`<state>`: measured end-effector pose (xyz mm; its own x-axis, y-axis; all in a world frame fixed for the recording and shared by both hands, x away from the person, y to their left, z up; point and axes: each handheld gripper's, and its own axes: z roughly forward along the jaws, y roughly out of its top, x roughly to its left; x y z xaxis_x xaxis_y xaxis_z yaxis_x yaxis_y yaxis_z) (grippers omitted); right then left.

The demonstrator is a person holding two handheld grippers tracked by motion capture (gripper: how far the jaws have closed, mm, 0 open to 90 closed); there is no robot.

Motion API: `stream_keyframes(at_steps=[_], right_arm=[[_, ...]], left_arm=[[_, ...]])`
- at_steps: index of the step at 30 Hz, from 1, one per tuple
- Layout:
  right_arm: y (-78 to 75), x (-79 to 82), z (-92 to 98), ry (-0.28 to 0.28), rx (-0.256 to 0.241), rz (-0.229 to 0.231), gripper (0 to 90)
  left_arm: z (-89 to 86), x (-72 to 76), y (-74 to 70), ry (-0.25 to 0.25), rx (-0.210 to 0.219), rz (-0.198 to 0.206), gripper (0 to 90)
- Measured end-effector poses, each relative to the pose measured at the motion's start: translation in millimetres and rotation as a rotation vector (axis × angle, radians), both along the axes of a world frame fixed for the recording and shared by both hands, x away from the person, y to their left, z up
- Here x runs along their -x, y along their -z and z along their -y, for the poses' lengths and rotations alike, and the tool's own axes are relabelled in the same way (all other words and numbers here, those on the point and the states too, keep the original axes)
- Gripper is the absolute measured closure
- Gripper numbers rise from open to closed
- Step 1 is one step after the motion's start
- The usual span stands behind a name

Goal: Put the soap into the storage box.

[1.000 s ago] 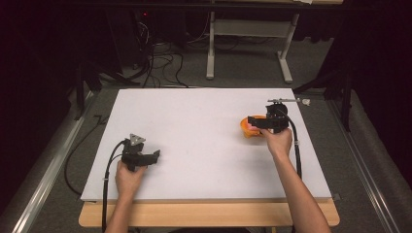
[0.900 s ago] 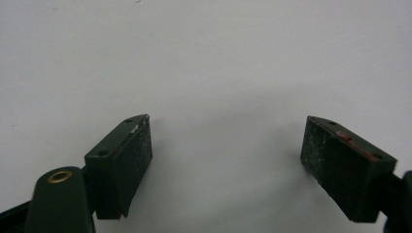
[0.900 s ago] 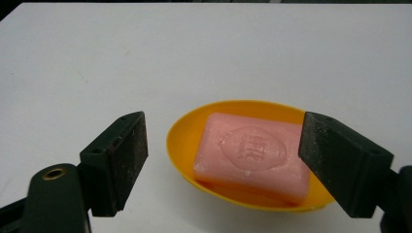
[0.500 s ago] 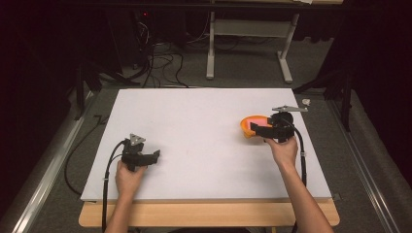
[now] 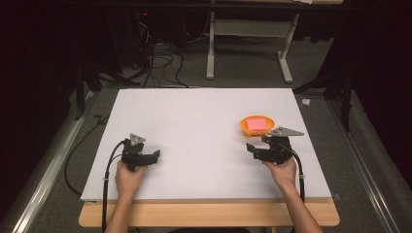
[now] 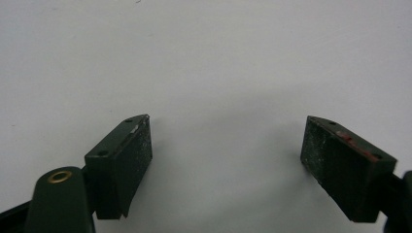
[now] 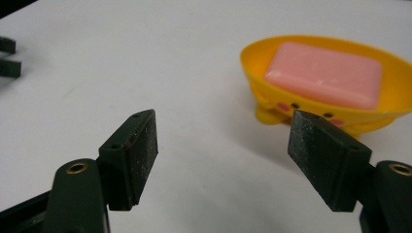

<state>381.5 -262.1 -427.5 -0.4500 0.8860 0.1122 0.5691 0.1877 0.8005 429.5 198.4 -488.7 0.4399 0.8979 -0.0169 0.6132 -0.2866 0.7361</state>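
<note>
The right tongs (image 5: pixel 252 150) have drawn back from the soap dish (image 5: pixel 257 125) toward the person and now sit just beside its near edge, spread wide and empty. The left tongs (image 5: pixel 154 155), also wide and empty, rest far left of the dish on the tabletop (image 5: pixel 204 116). To finish cleanly, retreat low without nudging the dish. The yellow dish holds a pink soap bar (image 7: pixel 324 74), lying flat inside.

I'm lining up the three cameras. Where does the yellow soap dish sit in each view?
High view: soap dish right of centre, just beyond the right gripper.
Left gripper view: bare white table between open jaws.
Right gripper view: dish upper right.
Shared landmark: pink soap inside.
</note>
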Motion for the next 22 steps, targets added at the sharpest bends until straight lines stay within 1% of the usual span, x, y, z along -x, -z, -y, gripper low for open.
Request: stream_keyframes(at_steps=[2, 4, 6, 7, 10, 12, 14, 16, 17, 18, 22], right_arm=[[6.3, 2.7, -1.5, -0.01, 0.011, -0.001, 27.4], [11.3, 4.5, -2.3, -0.016, 0.01, -0.007, 27.6], [17.0, 5.8, -3.3, -0.022, 0.023, -0.011, 27.9], [20.6, 6.2, -3.6, -0.025, 0.037, -0.013, 28.0], [29.5, 5.9, -3.4, -0.02, 0.061, -0.03, 28.6], [36.6, 5.2, -3.7, -0.011, 0.1, -0.042, 28.8], [42.4, 4.4, -4.2, -0.013, 0.125, -0.058, 28.8], [51.2, 3.9, -5.6, -0.014, 0.165, -0.08, 28.0], [54.8, 5.4, -5.8, -0.014, 0.172, -0.069, 28.8], [54.9, 5.6, -5.8, -0.014, 0.174, -0.067, 28.7], [55.1, 5.4, -5.8, -0.014, 0.171, -0.069, 28.5]], left_arm=[[0.0, 0.0, 0.0, 0.0, 0.0, 0.0, 19.4], [0.0, 0.0, 0.0, 0.0, 0.0, 0.0, 19.4], [0.0, 0.0, 0.0, 0.0, 0.0, 0.0, 19.4], [0.0, 0.0, 0.0, 0.0, 0.0, 0.0, 19.4], [0.0, 0.0, 0.0, 0.0, 0.0, 0.0, 19.4], [0.0, 0.0, 0.0, 0.0, 0.0, 0.0, 19.4], [0.0, 0.0, 0.0, 0.0, 0.0, 0.0, 19.4], [0.1, 0.1, 0.0, 0.0, -0.001, 0.001, 19.4], [0.1, 0.2, 0.0, 0.0, 0.0, 0.001, 19.4], [0.2, 0.1, 0.0, 0.0, -0.001, 0.001, 19.4], [0.1, 0.2, 0.0, 0.0, 0.0, 0.001, 19.4]])
